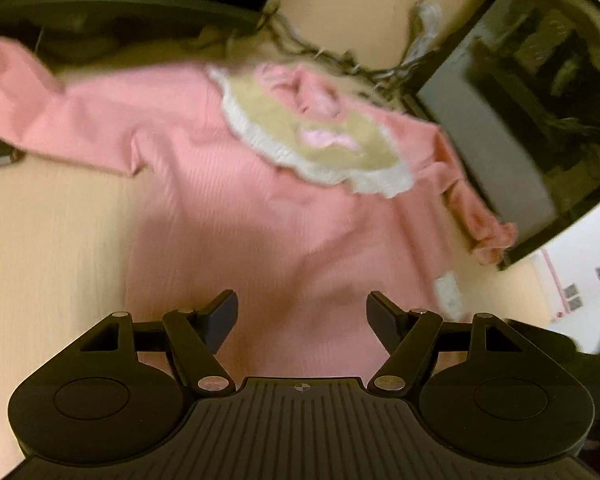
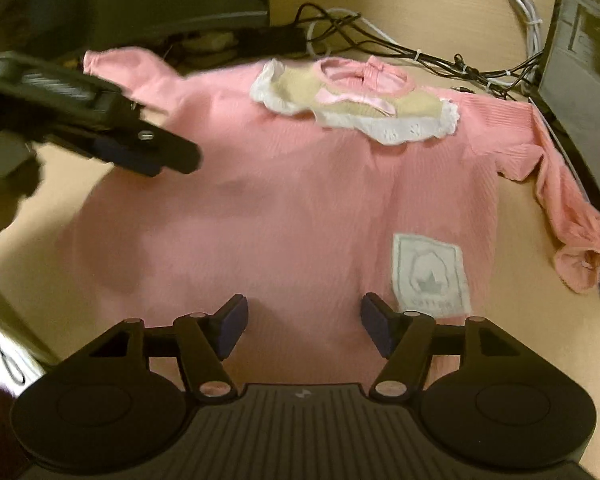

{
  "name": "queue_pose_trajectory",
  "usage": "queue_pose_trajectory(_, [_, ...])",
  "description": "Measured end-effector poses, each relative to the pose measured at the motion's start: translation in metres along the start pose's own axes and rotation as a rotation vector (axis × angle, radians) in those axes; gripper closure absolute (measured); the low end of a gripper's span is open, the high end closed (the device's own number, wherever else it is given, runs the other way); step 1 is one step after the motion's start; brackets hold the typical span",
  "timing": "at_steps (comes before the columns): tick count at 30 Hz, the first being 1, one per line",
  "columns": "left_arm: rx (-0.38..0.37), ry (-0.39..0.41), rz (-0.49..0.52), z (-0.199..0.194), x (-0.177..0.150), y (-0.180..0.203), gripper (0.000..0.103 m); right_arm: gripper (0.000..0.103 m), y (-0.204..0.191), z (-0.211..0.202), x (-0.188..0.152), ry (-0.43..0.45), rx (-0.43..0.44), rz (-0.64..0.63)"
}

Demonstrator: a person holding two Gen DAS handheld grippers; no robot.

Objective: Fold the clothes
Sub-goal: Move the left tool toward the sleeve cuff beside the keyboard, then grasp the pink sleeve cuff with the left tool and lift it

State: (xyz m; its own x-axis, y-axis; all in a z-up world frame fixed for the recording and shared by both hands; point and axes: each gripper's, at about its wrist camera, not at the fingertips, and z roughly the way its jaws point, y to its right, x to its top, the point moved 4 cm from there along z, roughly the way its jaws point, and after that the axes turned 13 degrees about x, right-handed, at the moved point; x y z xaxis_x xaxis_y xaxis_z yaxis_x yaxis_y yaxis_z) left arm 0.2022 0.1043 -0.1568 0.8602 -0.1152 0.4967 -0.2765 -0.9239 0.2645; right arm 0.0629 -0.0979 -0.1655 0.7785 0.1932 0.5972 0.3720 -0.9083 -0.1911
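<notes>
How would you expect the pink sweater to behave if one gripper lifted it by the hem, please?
The pink sweater is ribbed knit lying flat with rumpled sleeves, so it would probably drape limply. It looks small, likely light. The right sleeve trails beside the black box, so it might drag.

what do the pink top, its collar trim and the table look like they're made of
Pink top: soft ribbed knit, matte; fine vertical ribs show. Collar trim: white eyelet lace, judging by its punched holes and scalloped edge. Table: pale wood or wood-look laminate with faint grain; which one is unclear.
</notes>
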Motion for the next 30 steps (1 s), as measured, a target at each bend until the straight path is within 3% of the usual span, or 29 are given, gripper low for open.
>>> queue_pose_trajectory(6, [0.006,-0.005,-0.016,-0.011,-0.014,-0.012,0.029,0.038,0.031,-0.015,0.001,-0.042,-0.07,0.095])
queue_pose_trajectory(11, [0.01,-0.01,-0.03,-0.019,-0.026,-0.023,0.029,0.038,0.044,-0.015,0.02,0.026,-0.092,0.176])
queue_pose_trajectory(14, [0.003,-0.017,-0.05,-0.026,-0.033,-0.031,0.029,0.038,0.039,0.0,0.03,0.023,-0.082,0.177])
queue_pose_trajectory(16, [-0.029,0.012,-0.137,-0.036,-0.03,-0.05,0.03,0.037,0.035,0.006,0.03,0.011,-0.091,0.148])
queue_pose_trajectory(18, [-0.02,0.101,-0.269,-0.052,-0.017,-0.082,0.03,0.037,0.033,0.01,0.031,0.006,-0.096,0.13])
queue_pose_trajectory(22, [0.089,0.243,-0.504,-0.075,0.02,-0.147,0.03,0.035,0.035,0.011,0.031,0.01,-0.082,0.142])
queue_pose_trajectory(25, [0.208,0.304,-0.542,-0.075,0.047,-0.172,0.03,0.033,0.03,0.015,0.036,0.011,-0.067,0.102])
queue_pose_trajectory(30, [0.333,0.29,-0.575,-0.052,0.079,-0.18,0.033,0.034,0.016,0.013,0.057,0.059,-0.024,0.002])
